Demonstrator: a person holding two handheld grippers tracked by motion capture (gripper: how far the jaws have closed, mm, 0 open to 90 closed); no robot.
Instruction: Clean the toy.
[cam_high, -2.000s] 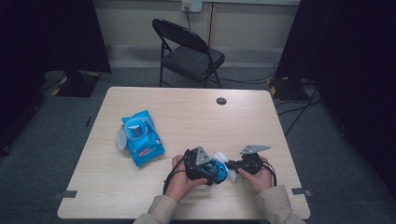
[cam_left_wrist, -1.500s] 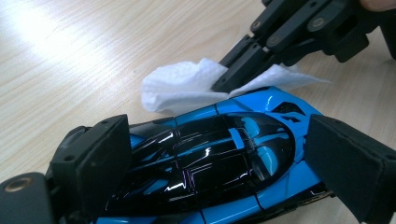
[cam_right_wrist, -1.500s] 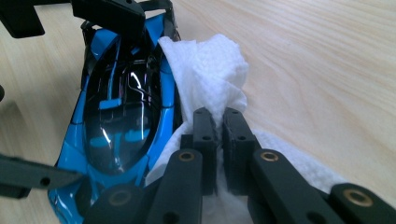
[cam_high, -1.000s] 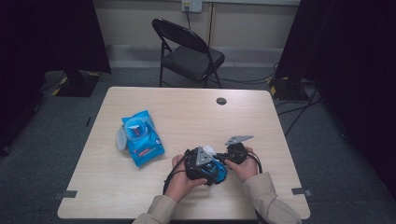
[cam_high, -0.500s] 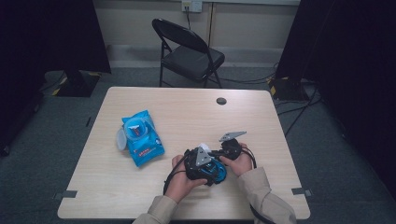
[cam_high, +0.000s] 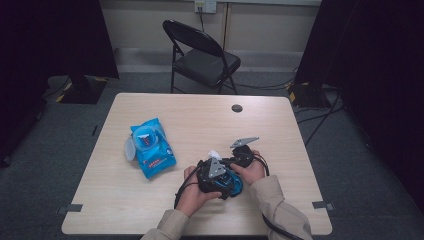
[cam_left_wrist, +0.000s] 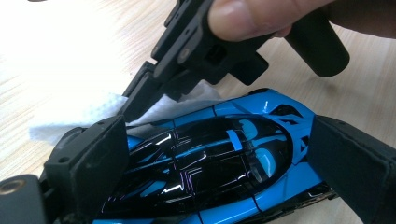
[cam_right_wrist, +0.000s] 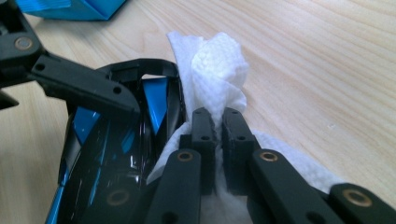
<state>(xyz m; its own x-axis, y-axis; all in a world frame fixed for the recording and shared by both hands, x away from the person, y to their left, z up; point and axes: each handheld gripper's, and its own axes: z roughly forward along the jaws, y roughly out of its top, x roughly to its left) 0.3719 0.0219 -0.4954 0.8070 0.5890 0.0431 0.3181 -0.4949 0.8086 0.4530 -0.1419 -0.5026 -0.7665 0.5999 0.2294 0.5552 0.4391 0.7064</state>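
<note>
A glossy blue and black toy car (cam_left_wrist: 224, 158) lies between the pads of my left gripper (cam_left_wrist: 226, 154), which is shut on its two sides. In the high view this left gripper (cam_high: 215, 175) holds the car (cam_high: 234, 186) near the table's front edge. My right gripper (cam_right_wrist: 215, 114) is shut on a crumpled white wipe (cam_right_wrist: 219, 60). The wipe rests against the car's body (cam_right_wrist: 112, 154) at one end. From the left gripper view, the right gripper (cam_left_wrist: 128, 107) reaches down onto the car from above, with the wipe (cam_left_wrist: 74, 116) under its tips.
A blue pack of wipes (cam_high: 150, 147) with its lid open lies on the left half of the wooden table (cam_high: 300, 200). A small black disc (cam_high: 237, 108) sits near the far edge. A folding chair (cam_high: 202, 55) stands beyond the table.
The right gripper has moved left with the wipe, from beside the car to right against it. The left gripper and the car have stayed in place.
</note>
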